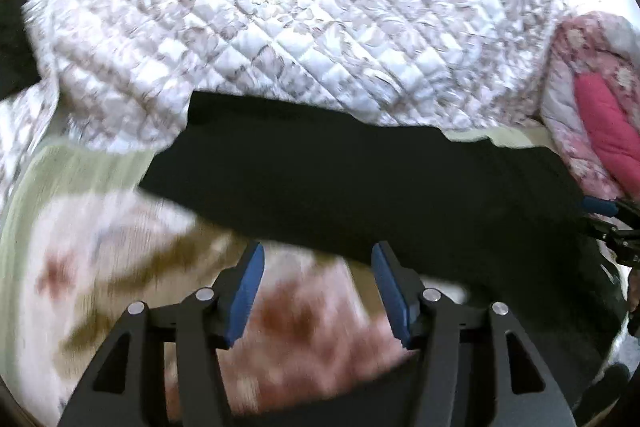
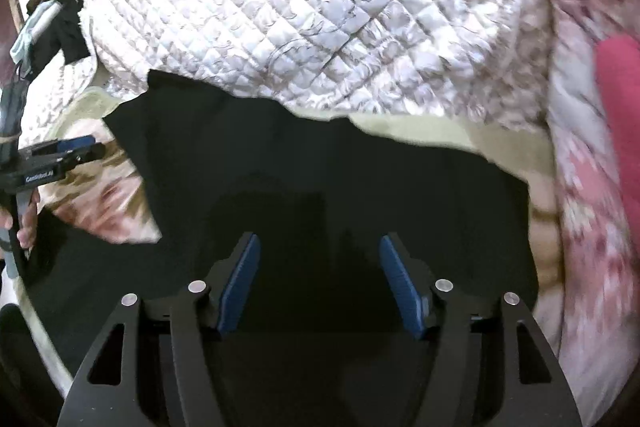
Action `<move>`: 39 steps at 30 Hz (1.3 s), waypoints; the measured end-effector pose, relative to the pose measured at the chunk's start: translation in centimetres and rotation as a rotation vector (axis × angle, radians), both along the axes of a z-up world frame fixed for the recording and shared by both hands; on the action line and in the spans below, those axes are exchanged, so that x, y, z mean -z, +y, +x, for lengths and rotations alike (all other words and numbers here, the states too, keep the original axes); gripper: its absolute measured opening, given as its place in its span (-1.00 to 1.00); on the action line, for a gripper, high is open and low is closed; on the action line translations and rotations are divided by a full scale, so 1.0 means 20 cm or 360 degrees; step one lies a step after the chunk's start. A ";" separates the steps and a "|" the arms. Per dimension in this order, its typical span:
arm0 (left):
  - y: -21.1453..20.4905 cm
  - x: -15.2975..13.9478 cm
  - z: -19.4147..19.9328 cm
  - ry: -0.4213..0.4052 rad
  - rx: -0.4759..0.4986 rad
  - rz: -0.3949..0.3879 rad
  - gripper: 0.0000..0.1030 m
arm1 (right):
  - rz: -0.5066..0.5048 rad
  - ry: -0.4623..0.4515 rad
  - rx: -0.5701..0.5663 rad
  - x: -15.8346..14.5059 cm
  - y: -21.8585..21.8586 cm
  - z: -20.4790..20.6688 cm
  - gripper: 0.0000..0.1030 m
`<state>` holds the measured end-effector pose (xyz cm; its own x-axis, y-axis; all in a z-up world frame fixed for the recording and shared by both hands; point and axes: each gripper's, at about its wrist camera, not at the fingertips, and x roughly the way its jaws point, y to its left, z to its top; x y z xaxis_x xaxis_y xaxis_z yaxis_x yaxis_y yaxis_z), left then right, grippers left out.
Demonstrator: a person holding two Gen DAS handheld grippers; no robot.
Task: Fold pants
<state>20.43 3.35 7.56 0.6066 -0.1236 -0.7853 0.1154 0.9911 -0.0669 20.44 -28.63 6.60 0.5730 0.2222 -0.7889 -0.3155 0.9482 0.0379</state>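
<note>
Black pants lie spread on a floral bed sheet, their far edge against a white quilt. In the left wrist view my left gripper is open and empty, its blue pads just at the pants' near edge. In the right wrist view the pants fill the middle, and my right gripper is open and empty right above them. The right gripper shows at the right edge of the left view. The left gripper shows at the left edge of the right view.
A white quilted blanket is bunched behind the pants, also in the right view. A pink floral comforter is heaped to the right, also in the right view. Dark clothing hangs at the far left.
</note>
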 end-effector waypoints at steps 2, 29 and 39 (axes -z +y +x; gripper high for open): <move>-0.01 0.03 0.12 0.0004 0.0003 0.0016 0.15 | -0.0008 0.0010 -0.0007 0.02 0.01 0.12 0.23; -0.27 0.07 0.33 -0.0211 0.0034 0.0269 -0.92 | -0.0010 -0.0115 -0.0138 -0.18 0.18 0.14 -0.86; -0.06 -0.07 -0.65 -0.0276 -0.0029 -0.0113 -0.91 | 0.0275 0.0072 -0.0064 0.00 0.09 -0.86 -0.85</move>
